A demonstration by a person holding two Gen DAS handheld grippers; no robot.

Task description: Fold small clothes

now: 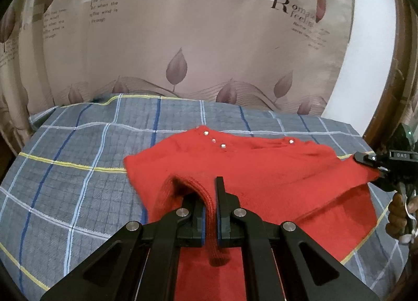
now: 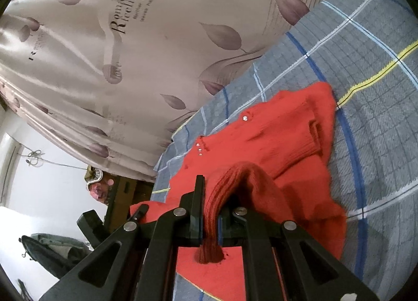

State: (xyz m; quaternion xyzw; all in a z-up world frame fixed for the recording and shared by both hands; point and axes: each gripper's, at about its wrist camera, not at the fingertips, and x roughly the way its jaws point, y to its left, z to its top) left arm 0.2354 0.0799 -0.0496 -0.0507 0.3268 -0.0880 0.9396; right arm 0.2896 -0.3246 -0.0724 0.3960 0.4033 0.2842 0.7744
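The left gripper [image 1: 210,196] is clamped on a ribbed edge of the red sweater [image 1: 261,170]. The right gripper [image 2: 210,196] likewise pinches another ribbed edge. The sweater lies partly on the plaid blanket [image 1: 78,149].

left wrist: close behind left claw [image 1: 209,212], facing the bed's [image 1: 78,149] far edge and curtain [image 1: 183,39] | right wrist: close, rolled, facing leftward | shared: red sweater [image 1: 261,170], bed, curtain
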